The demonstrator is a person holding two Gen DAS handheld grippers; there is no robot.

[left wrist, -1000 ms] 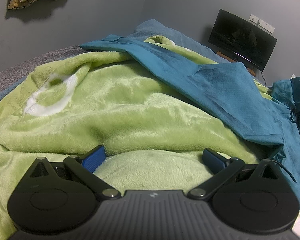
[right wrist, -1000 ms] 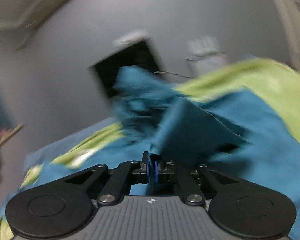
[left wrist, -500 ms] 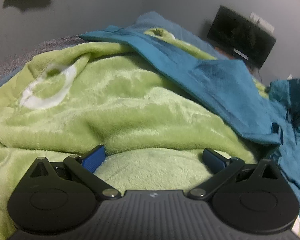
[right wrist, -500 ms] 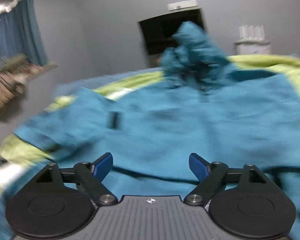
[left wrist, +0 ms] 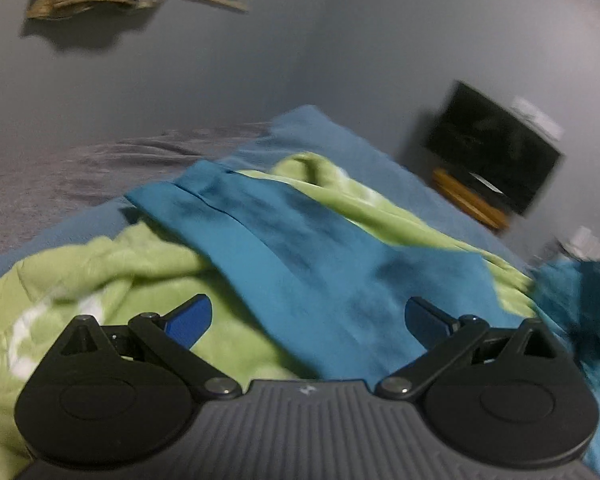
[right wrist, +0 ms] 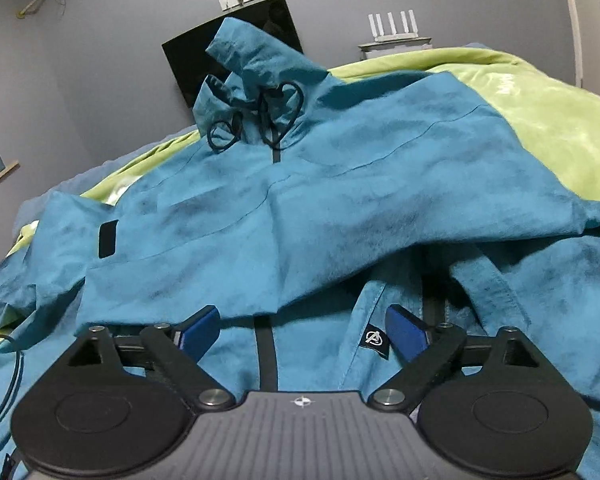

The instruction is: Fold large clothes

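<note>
A teal jacket (right wrist: 300,208) is seen spread front-up over a green fleece blanket (right wrist: 548,120) on the bed, its hood (right wrist: 256,76) bunched at the far end with the black drawstring (right wrist: 276,112) looped on top, and one panel is laid across the chest, presumably so the garment can be narrowed before further folds are made. The right gripper (right wrist: 300,332) is held low over the near hem, beside the zip and a small logo tag (right wrist: 374,338); its jaws are spread wide and nothing is pinched between them. They have just been opening, the fold of teal cloth that was clamped a second ago being let go, and the sharp view now replaces the blur of the swing. In the left wrist view, a teal sleeve or side panel (left wrist: 320,264) is seen draped diagonally over the blanket, with a dark screen (left wrist: 496,152) against the far wall. The left gripper (left wrist: 308,316) is also spread apart and empty; where it was earlier hanging over bare green fleece, it is now lifted and shifted towards the teal cloth, likely so that side can be taken up next.
</note>
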